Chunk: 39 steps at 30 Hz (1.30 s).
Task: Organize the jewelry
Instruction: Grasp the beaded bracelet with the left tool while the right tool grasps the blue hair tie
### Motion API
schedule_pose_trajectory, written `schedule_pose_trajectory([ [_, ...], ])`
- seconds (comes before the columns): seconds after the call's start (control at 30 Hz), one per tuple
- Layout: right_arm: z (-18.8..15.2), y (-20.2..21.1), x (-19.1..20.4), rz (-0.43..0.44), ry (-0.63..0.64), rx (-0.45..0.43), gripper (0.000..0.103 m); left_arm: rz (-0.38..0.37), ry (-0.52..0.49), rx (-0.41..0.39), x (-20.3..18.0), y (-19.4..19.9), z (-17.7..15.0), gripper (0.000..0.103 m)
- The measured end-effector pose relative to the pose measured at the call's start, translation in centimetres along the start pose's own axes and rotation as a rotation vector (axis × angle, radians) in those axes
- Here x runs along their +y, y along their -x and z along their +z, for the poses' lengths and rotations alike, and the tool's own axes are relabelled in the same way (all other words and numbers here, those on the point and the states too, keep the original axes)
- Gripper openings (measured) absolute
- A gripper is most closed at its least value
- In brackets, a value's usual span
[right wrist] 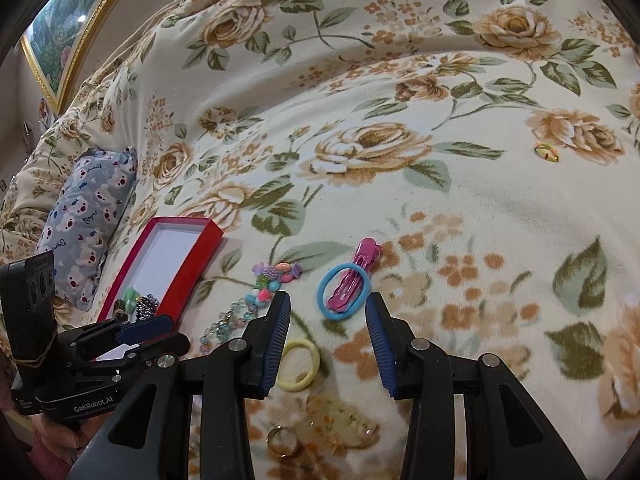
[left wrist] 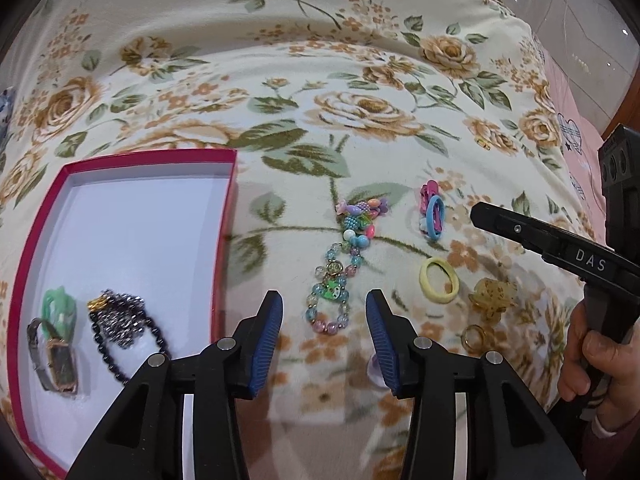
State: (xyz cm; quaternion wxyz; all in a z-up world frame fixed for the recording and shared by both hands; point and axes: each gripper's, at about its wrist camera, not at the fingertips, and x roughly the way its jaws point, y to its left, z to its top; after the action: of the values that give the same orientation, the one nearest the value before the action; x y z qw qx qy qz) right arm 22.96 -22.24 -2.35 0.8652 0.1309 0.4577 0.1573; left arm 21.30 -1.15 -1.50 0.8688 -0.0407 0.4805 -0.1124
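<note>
A red box point(left wrist: 226, 216) with a white floor lies at left on the floral bedspread; it holds a watch point(left wrist: 60, 364), a green piece point(left wrist: 60, 308) and a dark bead bracelet point(left wrist: 124, 324). My left gripper point(left wrist: 324, 336) is open, just short of a pastel bead bracelet point(left wrist: 332, 300). Beyond lie a bright bead cluster point(left wrist: 362, 216), a pink clip with a blue hair tie point(right wrist: 345, 290), a yellow hair tie point(right wrist: 299, 364), an amber claw clip point(right wrist: 344, 420) and a gold ring point(right wrist: 283, 440). My right gripper point(right wrist: 328, 340) is open above the ties, empty.
A bear-print pillow point(right wrist: 92, 220) lies behind the box point(right wrist: 200, 256). A small yellow-green item point(right wrist: 547, 152) sits far right on the bedspread. A framed picture point(right wrist: 72, 20) hangs at upper left. The bed's right edge drops to a pink sheet point(left wrist: 576, 128).
</note>
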Motion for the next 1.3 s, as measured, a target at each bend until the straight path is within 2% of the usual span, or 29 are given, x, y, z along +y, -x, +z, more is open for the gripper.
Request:
schedule_pose_trajectory([
  [0.33,0.7,-3.3,-1.1,-0.002,0.006,0.067,0.038,0.002,-0.007,0.067,-0.8,-4.4,1.6,0.043],
  [0.47,0.5,-4.3,-1.7,0.006,-0.012,0.087,0.022,0.009,-0.023,0.074,-1.4,-5.4,1.8,0.042],
  [0.53,0.3,-4.5,-1.8,0.007,-0.014,0.088,0.015,0.006,-0.02,0.077,-1.4,-5.7,1.8,0.037],
  [0.6,0.2,-4.3,-1.8,0.007,-0.012,0.08,0.013,0.008,-0.021,0.078,-1.4,-5.8,1.7,0.019],
  [0.63,0.2,-4.2,-1.8,0.003,-0.007,0.075,0.007,-0.006,-0.017,0.077,-1.3,-5.8,1.7,0.018],
  [0.67,0.2,-4.0,-1.6,-0.002,-0.002,0.068,0.001,-0.017,-0.016,0.073,-1.3,-5.7,1.7,0.012],
  [0.77,0.2,-3.4,-1.3,-0.001,0.001,0.049,0.001,-0.034,-0.021,0.055,-1.4,-5.1,1.6,0.009],
  [1.03,0.0,-2.2,-0.4,-0.025,0.028,0.023,0.001,-0.053,-0.004,0.001,-0.8,-2.6,0.7,0.008],
  [1.3,-0.1,-0.7,2.1,0.029,0.052,-0.002,0.001,-0.065,0.025,-0.068,0.3,1.3,-0.1,0.008],
])
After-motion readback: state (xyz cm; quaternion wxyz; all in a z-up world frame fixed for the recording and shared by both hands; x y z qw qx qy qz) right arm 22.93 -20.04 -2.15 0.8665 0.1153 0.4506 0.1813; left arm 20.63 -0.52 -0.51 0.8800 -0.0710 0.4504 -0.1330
